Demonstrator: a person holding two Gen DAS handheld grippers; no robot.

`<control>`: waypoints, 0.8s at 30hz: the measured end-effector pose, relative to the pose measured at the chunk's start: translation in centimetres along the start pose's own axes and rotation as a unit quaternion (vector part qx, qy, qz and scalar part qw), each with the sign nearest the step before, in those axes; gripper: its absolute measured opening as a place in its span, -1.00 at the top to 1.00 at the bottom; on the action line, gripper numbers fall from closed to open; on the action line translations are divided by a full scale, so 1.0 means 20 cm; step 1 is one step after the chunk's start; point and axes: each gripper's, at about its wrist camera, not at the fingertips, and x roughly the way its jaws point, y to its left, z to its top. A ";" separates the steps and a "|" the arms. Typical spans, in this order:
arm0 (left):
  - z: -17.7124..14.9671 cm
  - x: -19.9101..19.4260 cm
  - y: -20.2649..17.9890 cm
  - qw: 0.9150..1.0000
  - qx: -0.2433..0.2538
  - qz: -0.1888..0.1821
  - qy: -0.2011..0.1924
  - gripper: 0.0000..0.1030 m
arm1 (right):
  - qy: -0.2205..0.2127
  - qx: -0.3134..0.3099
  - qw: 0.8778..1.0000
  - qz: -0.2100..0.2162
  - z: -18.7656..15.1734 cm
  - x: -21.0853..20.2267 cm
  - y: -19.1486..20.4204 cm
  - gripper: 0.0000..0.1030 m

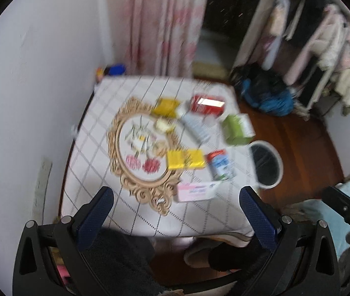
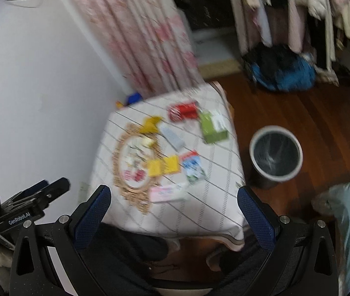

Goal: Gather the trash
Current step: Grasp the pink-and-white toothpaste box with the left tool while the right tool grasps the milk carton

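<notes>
Trash [image 1: 218, 165], cartons and wrappers, litters the checked table [image 1: 96, 133]; the left gripper [image 1: 177, 204] hovers spread and empty. From the right wrist, the right gripper [image 2: 175, 202] hangs equally agape; approach comes first, then carrying pieces to the bin [image 2: 276, 155].

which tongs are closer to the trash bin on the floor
Right, by a modest margin. The right tongs hang open above the table's near edge with the trash bin just ahead to their right; the left tongs, also open, sit further left.

Dim indoor light, strong motion blur throughout both views, heavy fisheye bending, dark vignette at corners
</notes>
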 end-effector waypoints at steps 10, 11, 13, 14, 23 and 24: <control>-0.09 0.84 -0.10 0.985 -0.048 0.019 0.166 -1.00 | 0.090 0.089 0.991 -0.051 -0.01 0.73 -0.47 -0.99; -0.09 0.90 -0.12 0.982 -0.054 0.015 0.179 -1.00 | 0.095 0.093 0.990 -0.052 0.00 0.77 -0.49 -0.99; -0.11 1.02 -0.17 0.977 -0.057 0.016 0.204 -1.00 | 0.106 0.103 0.987 -0.062 0.00 0.84 -0.54 -0.99; -0.12 1.07 -0.20 0.976 -0.055 0.015 0.212 -1.00 | 0.110 0.108 0.986 -0.063 0.00 0.87 -0.57 -0.99; -0.15 1.24 -0.28 0.974 -0.016 0.044 0.221 -0.87 | 0.152 0.112 0.980 -0.069 -0.01 1.02 -0.67 -0.99; -0.15 1.23 -0.26 0.975 -0.017 0.048 0.214 -0.87 | 0.154 0.108 0.980 -0.068 0.00 1.03 -0.66 -0.99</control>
